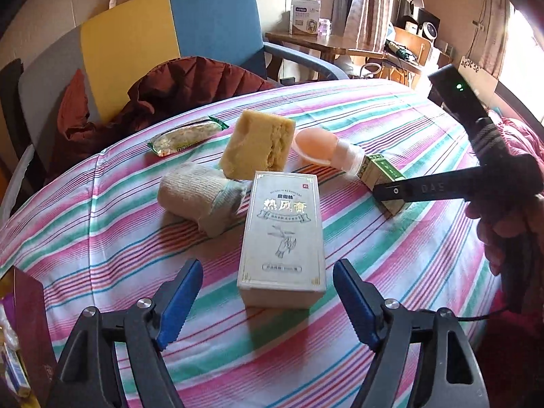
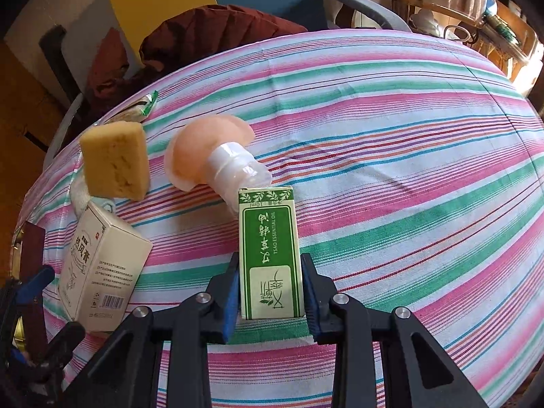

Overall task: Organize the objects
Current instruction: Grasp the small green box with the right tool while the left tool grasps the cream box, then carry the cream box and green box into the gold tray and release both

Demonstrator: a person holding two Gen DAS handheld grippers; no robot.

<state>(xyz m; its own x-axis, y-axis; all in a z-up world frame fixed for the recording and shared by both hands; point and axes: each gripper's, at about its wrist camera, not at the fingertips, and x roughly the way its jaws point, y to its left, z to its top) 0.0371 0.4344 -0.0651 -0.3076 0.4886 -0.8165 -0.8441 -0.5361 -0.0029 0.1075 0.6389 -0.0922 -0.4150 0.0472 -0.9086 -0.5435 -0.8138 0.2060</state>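
On a striped tablecloth [image 1: 391, 244] lie a cream medicine box [image 1: 281, 238], a yellow sponge [image 1: 258, 144], a rolled beige cloth [image 1: 200, 197], a peach-capped clear bottle [image 1: 323, 149] and a snack packet [image 1: 183, 135]. My left gripper [image 1: 268, 301] is open, its blue pads either side of the cream box's near end. My right gripper [image 2: 270, 292] is shut on a green essential-oil box [image 2: 268, 251], which rests against the bottle [image 2: 217, 159]. The right gripper also shows in the left wrist view [image 1: 387, 192] on the green box [image 1: 380, 173].
A dark red jacket [image 1: 170, 91] lies on a yellow and blue chair [image 1: 163, 30] behind the table. A wooden desk [image 1: 326, 42] with boxes stands at the back. A dark red object [image 1: 34, 323] sits at the table's left edge.
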